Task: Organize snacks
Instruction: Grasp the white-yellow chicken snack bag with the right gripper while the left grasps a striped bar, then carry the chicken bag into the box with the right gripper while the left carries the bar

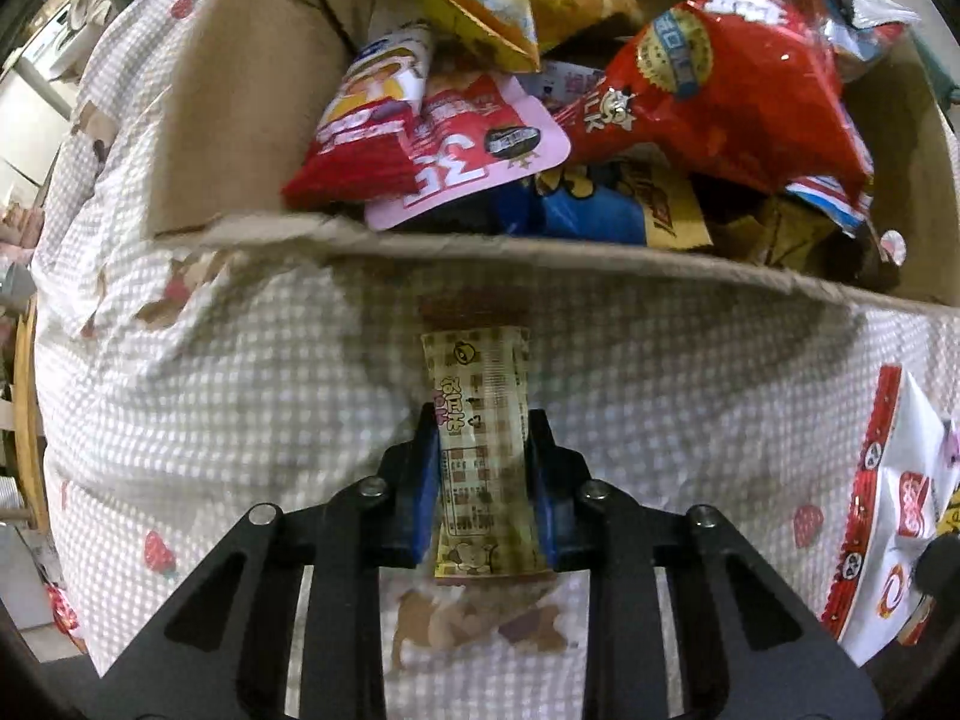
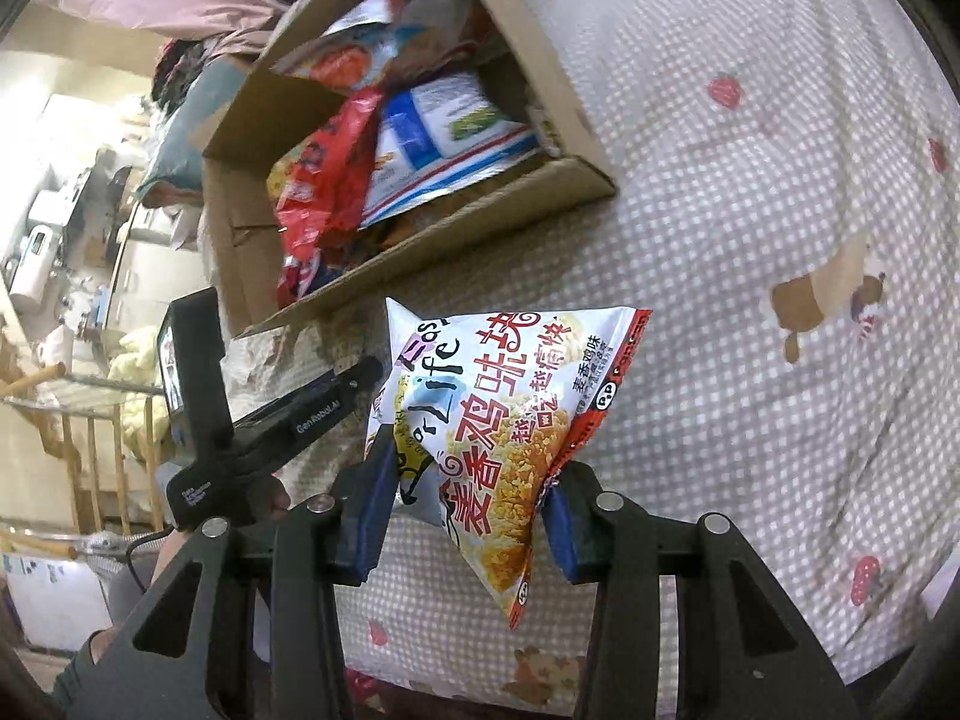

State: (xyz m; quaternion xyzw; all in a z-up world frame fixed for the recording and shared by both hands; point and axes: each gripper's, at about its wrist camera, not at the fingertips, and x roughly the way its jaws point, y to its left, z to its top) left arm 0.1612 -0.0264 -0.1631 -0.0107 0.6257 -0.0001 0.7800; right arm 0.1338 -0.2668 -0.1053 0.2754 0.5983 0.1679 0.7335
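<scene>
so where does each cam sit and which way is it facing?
Left wrist: on the left gripper, facing steeply down at the checked cloth; its fingers clamp a beige snack stick; cardboard box ahead.
Right wrist: on the right gripper, angled down; it pinches a white chicken-snack bag; the left gripper and a hand show.
Shared: box, cloth, white bag.

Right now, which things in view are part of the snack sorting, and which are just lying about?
Part of the job:
- tan snack stick, clamped in the left gripper
- white chicken-snack bag, held by the right gripper
- cardboard box of snacks

Lying about:
- checked bedspread
- shelves and clutter beyond
</scene>
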